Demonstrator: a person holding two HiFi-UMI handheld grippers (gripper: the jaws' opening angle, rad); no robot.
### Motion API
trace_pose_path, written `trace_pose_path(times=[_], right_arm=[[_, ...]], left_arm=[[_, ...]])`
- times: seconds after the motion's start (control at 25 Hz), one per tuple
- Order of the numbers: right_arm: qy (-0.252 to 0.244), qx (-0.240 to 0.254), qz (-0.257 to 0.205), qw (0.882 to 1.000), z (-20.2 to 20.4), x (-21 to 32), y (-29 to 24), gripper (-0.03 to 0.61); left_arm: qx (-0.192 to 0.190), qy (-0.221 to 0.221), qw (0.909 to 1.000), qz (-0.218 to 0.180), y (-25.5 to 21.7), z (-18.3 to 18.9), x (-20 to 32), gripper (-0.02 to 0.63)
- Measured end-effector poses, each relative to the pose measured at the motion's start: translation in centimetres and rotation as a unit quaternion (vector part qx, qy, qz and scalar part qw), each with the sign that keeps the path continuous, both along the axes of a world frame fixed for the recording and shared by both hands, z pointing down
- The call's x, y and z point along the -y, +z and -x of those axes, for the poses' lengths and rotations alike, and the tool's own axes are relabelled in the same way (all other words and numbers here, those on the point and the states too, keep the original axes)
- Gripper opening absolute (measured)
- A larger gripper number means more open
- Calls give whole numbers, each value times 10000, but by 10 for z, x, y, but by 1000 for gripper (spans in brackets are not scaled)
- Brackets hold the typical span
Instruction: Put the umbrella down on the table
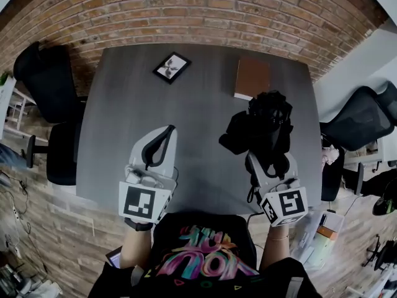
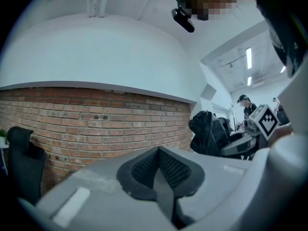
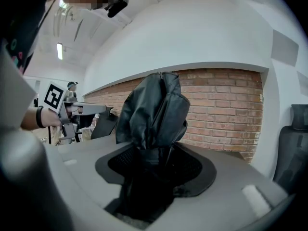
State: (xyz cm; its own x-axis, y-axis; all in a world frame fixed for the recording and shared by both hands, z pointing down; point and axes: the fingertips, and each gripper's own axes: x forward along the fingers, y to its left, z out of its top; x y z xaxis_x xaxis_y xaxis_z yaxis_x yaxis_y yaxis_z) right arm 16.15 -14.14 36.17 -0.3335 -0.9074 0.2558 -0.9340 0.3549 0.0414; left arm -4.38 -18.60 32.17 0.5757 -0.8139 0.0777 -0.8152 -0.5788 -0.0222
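the umbrella point(image 1: 268, 120) is creased black cloth with a faint sheen. the table point(image 1: 205, 104) under it is smooth matt grey. the left gripper point(image 1: 167, 131) and right gripper point(image 3: 154, 165) have matt grey plastic shells and ribbed dark pads point(image 2: 144, 169). behind the table, the wall point(image 1: 186, 5) is rough brick.

The umbrella point(image 1: 263, 120), right of centre, is plain black. The tabletop point(image 1: 205, 110) is dark grey. Along the top, the brick wall point(image 1: 186, 5) is red-brown with pale mortar lines. The notebook point(image 1: 252, 76) is brown and the picture frame point(image 1: 172, 67) black. The left gripper point(image 1: 166, 132) and right gripper point(image 1: 270, 163) are pale grey with black-and-white square markers.
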Motion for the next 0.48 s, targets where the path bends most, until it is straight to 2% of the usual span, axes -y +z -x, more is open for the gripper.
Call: trace_pose_path(times=[0.48], right_arm=[[-633,-377,698,9948,40,15,54,233]], left_arm=[[-51,183,9997,167,15,-4,0,2]])
